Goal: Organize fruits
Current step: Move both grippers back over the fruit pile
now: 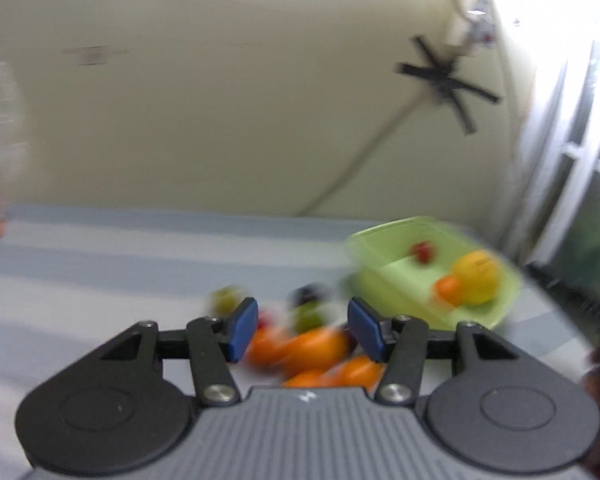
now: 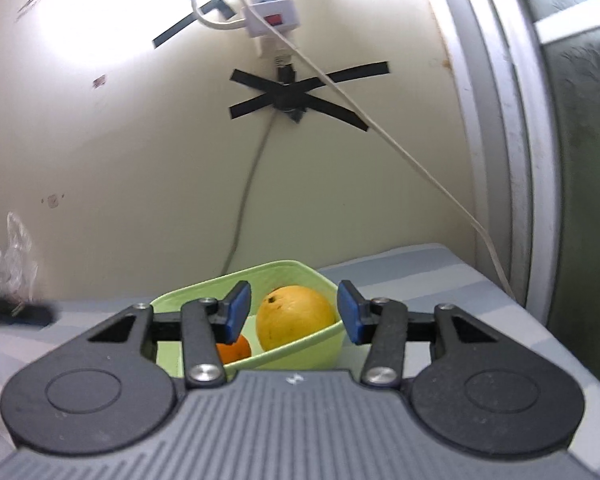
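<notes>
- Loose fruit pile (image 1: 312,344): blurred orange, green and dark pieces on the desk (image 1: 100,272), seen between and beyond the left gripper (image 1: 303,330) jaws; left wrist view only.
- Green tub (image 2: 292,350): holds a large yellow fruit (image 2: 296,318) and a small orange (image 2: 234,350), just beyond the right gripper (image 2: 294,316) jaws.
- Both sets of jaws stand apart, gripping nothing.
- Left view alone shows a small red fruit (image 1: 423,252) in the tub.

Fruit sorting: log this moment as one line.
left gripper: open, over loose fruit pile | right gripper: open, empty, facing green tub | tub: yellow fruit, small orange
</notes>
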`<action>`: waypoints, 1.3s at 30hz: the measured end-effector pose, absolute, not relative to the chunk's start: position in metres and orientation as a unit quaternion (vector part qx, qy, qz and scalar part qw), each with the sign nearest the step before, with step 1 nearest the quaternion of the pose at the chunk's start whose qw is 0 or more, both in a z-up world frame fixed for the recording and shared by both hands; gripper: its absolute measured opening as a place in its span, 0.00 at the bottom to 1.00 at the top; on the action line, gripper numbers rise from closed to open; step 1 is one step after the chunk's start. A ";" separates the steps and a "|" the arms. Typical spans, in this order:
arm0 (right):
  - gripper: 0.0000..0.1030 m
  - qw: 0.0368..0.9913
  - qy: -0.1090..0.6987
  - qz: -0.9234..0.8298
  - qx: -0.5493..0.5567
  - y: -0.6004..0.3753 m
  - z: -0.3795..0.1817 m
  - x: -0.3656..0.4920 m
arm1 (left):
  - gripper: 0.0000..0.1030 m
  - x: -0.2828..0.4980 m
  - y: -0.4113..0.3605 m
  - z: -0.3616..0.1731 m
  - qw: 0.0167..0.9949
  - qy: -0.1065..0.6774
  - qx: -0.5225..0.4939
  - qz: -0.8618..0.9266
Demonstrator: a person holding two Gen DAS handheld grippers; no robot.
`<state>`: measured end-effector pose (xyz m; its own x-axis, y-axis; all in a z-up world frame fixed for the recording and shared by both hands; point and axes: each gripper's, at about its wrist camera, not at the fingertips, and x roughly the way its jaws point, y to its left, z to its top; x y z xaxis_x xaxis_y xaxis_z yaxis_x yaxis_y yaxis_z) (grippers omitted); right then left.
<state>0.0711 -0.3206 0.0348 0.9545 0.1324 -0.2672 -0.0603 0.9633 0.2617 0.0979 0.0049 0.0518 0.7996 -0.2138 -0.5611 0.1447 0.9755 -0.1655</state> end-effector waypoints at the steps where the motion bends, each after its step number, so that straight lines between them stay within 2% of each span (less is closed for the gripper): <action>1: 0.49 0.979 0.147 0.049 0.129 -0.318 0.035 0.069 | 0.49 0.088 0.014 0.046 0.948 0.303 -0.052 -0.077; 7: 0.48 0.974 0.168 0.102 0.116 -0.277 0.033 0.043 | 0.49 0.061 0.039 0.017 0.947 0.314 -0.049 -0.047; 12: 0.48 0.959 0.219 0.149 0.102 -0.229 0.023 0.036 | 0.49 0.051 0.032 0.000 0.946 0.320 -0.031 -0.050; 19: 0.48 0.945 0.262 0.156 0.119 -0.204 0.009 0.043 | 0.50 0.048 0.041 0.001 0.944 0.323 -0.045 -0.043; 27: 0.49 0.957 0.238 0.140 0.085 -0.198 0.007 0.026 | 0.50 0.046 0.041 0.000 0.946 0.317 -0.046 -0.041; 39: 0.49 0.959 0.232 0.132 0.095 -0.201 0.006 0.025 | 0.53 0.043 0.043 0.002 0.950 0.305 -0.044 -0.050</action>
<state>0.0251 -0.2013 0.0061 0.8576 0.2978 -0.4194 -0.2097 0.9469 0.2436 0.0426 0.0429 0.0019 0.8089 -0.1214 -0.5753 0.0681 0.9912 -0.1134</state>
